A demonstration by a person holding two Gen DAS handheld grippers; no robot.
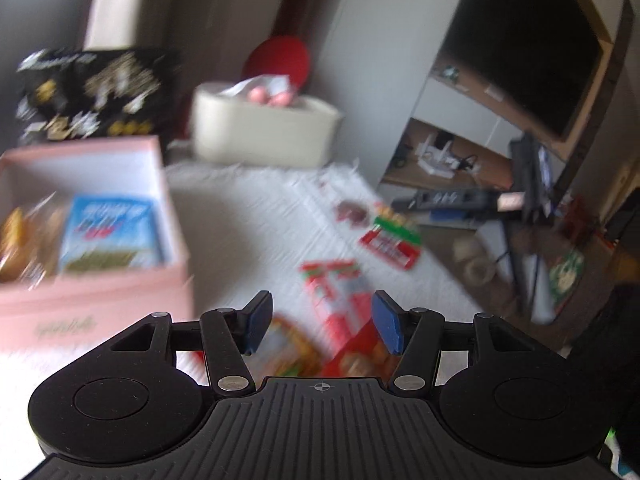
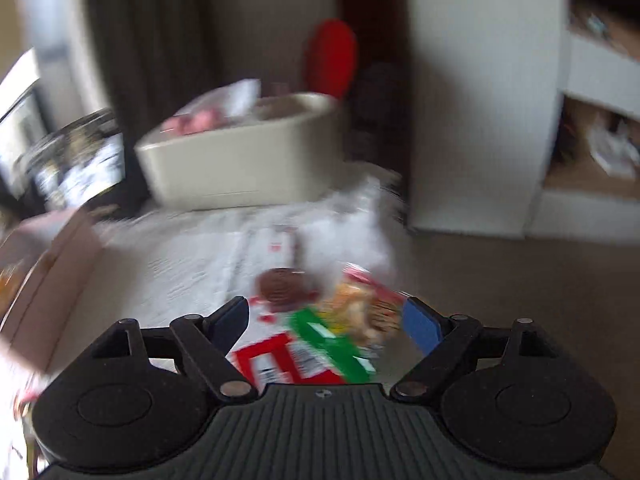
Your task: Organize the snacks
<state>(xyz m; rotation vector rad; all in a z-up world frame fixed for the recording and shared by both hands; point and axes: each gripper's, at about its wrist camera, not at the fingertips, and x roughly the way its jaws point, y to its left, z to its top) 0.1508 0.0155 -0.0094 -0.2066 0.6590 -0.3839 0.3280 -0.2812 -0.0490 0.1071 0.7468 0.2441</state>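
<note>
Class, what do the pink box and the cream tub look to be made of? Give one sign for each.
Pink box: likely matte cardboard, given its flat walls and sharp folded edges. Cream tub: probably smooth plastic or enamel, given its rounded corners; blur leaves this open.

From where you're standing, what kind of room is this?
Most likely a living room in a home. A large dark television hangs above an open shelf unit holding cables and small devices, and snack packets lie on a white cloth-covered table beside a pink box.
</note>
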